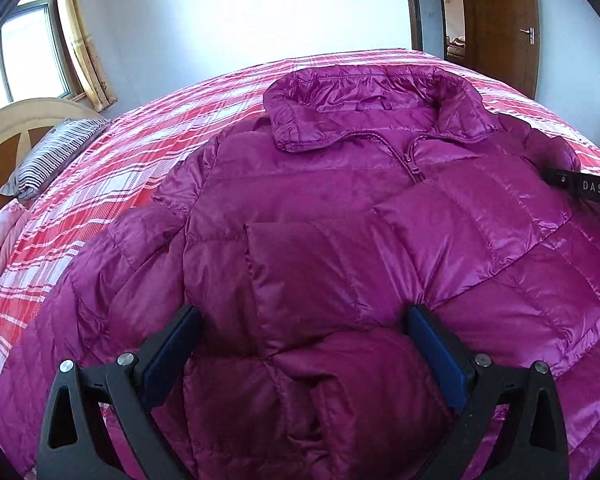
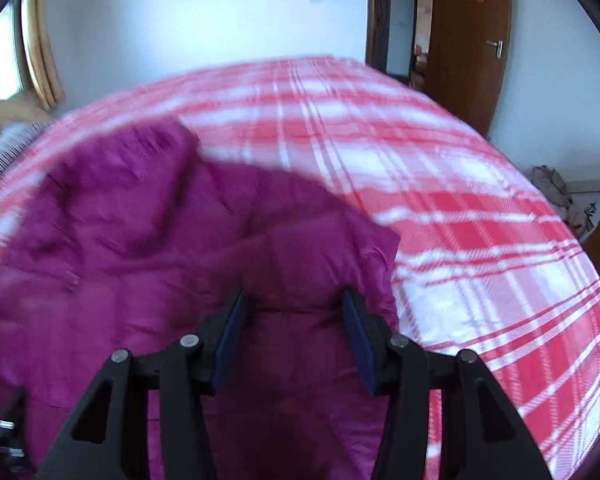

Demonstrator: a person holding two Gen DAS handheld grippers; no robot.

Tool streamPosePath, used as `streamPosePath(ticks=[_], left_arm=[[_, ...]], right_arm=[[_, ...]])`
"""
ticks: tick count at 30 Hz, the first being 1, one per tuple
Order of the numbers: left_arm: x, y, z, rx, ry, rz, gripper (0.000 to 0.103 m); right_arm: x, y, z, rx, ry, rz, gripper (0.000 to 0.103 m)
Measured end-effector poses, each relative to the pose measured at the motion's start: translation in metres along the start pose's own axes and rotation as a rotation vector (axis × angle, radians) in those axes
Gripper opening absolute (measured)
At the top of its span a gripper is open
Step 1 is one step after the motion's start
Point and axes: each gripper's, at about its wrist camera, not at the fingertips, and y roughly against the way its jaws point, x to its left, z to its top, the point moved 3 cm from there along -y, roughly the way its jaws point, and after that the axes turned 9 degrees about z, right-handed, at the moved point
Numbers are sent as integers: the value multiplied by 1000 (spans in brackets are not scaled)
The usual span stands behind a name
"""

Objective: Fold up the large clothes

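Note:
A shiny magenta puffer jacket [image 1: 340,208] lies front up on the bed, collar at the far end, with one sleeve folded across its chest. My left gripper [image 1: 300,316] is open, its jaws wide apart just above the folded sleeve cuff. My right gripper [image 2: 294,300] is open over the jacket [image 2: 180,240] near its right edge; that view is blurred by motion. Part of the right gripper [image 1: 584,188] shows at the right edge of the left wrist view.
The bed has a red and white plaid cover [image 2: 440,184]. A striped pillow [image 1: 56,152] and the headboard [image 1: 20,120] lie to the left. A wooden door [image 1: 500,20] stands behind the bed. A window with curtains [image 1: 32,44] is at the far left.

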Motion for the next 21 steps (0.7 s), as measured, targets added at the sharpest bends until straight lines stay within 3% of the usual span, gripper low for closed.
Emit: streamPosePath(ticks=[15, 19, 21], left_arm=[[2, -2, 0, 4, 6, -4, 102], [2, -2, 0, 5, 9, -5, 102], [2, -2, 0, 4, 9, -5, 102]], right_arm=[[7, -3, -2, 4, 41, -52, 54], [14, 9, -1, 3, 82, -71, 55], [19, 24, -4, -19, 102, -71, 61]])
